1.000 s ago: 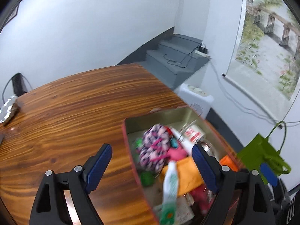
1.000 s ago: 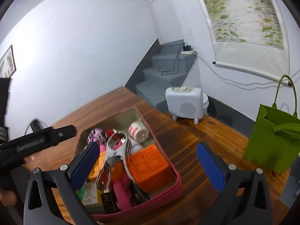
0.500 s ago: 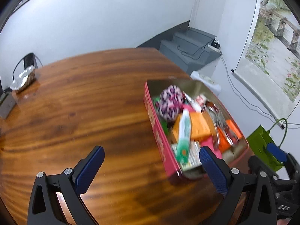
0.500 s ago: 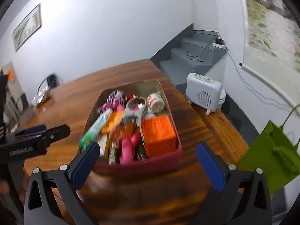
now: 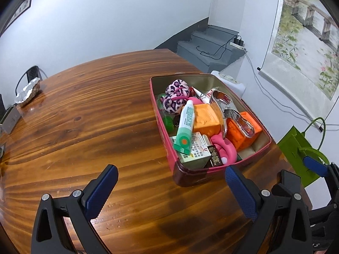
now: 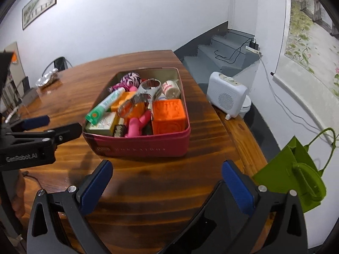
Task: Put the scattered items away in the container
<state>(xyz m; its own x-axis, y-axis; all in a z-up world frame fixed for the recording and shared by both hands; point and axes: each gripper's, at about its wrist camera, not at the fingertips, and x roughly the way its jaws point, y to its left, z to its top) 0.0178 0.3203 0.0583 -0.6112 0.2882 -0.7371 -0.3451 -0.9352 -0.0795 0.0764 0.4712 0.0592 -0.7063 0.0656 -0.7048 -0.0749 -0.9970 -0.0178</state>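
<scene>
Red tin container (image 6: 139,146) on the wooden bench (image 5: 84,116), right of centre and near its right edge, packed with the items: green-and-white tube (image 5: 186,124) lying on top, orange blocks (image 6: 169,114), plush ball (image 5: 177,97), clear goggles (image 5: 228,110). Left tongs (image 5: 171,190) and right tongs (image 6: 167,185) hover just short of the tin, both spread wide and empty. The loaded tin is probably stiff, smooth and fairly heavy; opposite side walls likely offer the best hold.
</scene>
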